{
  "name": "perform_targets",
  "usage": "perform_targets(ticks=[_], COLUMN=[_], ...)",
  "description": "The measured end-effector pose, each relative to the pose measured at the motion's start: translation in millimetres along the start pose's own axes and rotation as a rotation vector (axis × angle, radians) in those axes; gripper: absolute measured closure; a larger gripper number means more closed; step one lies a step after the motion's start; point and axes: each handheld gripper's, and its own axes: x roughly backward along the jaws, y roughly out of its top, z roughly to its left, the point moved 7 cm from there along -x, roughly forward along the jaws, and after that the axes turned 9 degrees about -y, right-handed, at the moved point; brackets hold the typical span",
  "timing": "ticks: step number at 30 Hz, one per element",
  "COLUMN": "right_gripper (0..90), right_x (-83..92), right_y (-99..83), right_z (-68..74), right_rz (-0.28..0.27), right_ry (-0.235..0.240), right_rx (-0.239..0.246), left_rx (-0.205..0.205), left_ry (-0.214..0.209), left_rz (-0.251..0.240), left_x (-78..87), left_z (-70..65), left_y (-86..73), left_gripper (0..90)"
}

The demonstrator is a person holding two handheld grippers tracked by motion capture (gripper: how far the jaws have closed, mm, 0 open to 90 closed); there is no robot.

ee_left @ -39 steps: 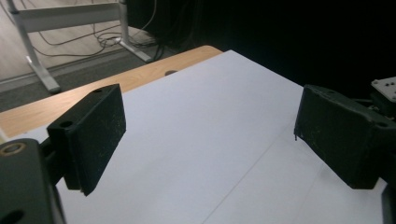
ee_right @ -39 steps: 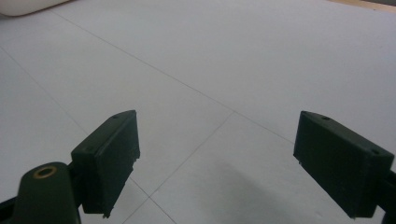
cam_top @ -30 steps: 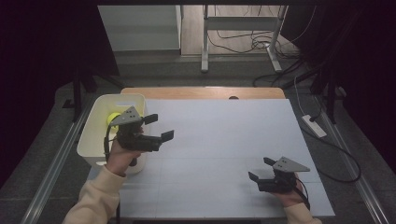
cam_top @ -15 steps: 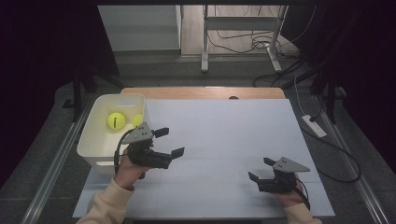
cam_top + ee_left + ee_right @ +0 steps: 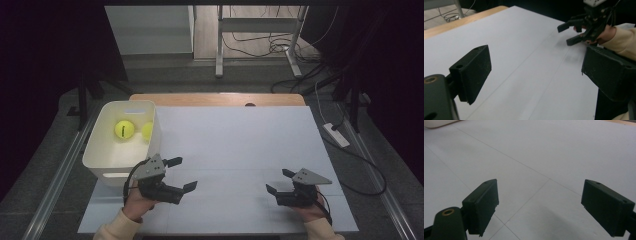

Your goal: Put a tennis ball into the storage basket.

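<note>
Both grippers sit low over the white tabletop with nothing in them. Left gripper has its jaws spread wide, just beside the white bin. Two yellow tennis balls lie together in that bin. Right gripper is well apart on the other side, jaws spread too

A laboratory-style recording bay. A wooden table covered with white paper stands on grey carpet, enclosed by black curtains. Loose cables and a power strip lie on the floor beyond, beside metal desk legs and a white cabinet.
</note>
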Motion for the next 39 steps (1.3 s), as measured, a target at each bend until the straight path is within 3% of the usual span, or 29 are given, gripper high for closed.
perform_targets(ticks=[3, 7, 21, 32, 39], right_gripper=[14.5, 14.4, 14.4, 14.2, 14.1], right_x=[-0.3, -0.4, 0.0, 1.1, 3.4], right_y=[-0.2, -0.4, -1.0, -0.5, 0.3], right_z=[0.3, 0.4, 0.9, 6.0, 9.9], right_rz=[0.002, 0.003, 0.004, -0.007, -0.019], right_ry=[0.001, 0.002, 0.006, 0.046, 0.079], right_rx=[0.0, -0.001, 0.004, 0.019, 0.025], left_rx=[0.018, 0.007, 0.021, 0.067, 0.07], left_ry=[0.014, 0.03, 0.043, 0.055, 0.061], left_rz=[0.008, 0.025, 0.034, 0.031, 0.036], left_x=[0.3, 2.6, 10.5, 16.7, 15.1], left_z=[5.1, 10.8, 14.2, 18.9, 21.1], left_y=[-15.0, -29.6, -64.2, -80.9, -83.3], left_gripper=[9.8, 9.8, 9.5, 9.6, 9.5])
